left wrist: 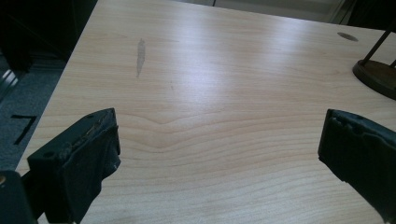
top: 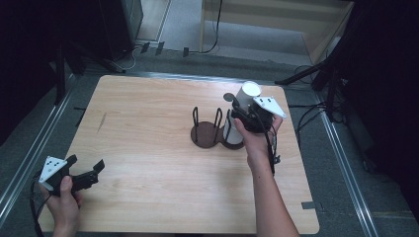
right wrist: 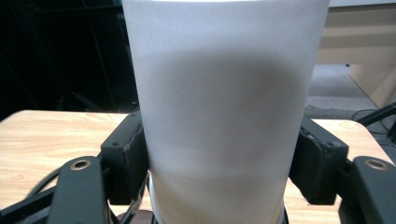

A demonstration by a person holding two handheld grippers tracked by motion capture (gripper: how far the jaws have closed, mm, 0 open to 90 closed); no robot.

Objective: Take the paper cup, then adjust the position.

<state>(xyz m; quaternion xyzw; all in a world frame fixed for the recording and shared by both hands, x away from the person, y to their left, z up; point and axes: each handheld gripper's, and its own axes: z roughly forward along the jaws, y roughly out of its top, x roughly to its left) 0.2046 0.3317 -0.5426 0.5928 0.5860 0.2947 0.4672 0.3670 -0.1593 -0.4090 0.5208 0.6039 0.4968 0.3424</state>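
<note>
left gripper [top: 88, 170]: black body, two blocky black jaws, a grey three-cornered plate with small dark holes on top
left gripper pads [left wrist: 91, 154]: dark, rough and worn at the edges; a small round screw hole on the jaw block
left cable [top: 33, 207]: black, thin, it trails beside the left hand [top: 62, 197]
right gripper [top: 247, 118]: black body, grey three-cornered plate with dark dots on top
right gripper pads [right wrist: 128, 158]: black blocks with small screws; brass-coloured rings on the black arms below them
right cable [top: 271, 148]: black, it runs along the right hand [top: 254, 140]
sleeves: none, forearms bare
</note>
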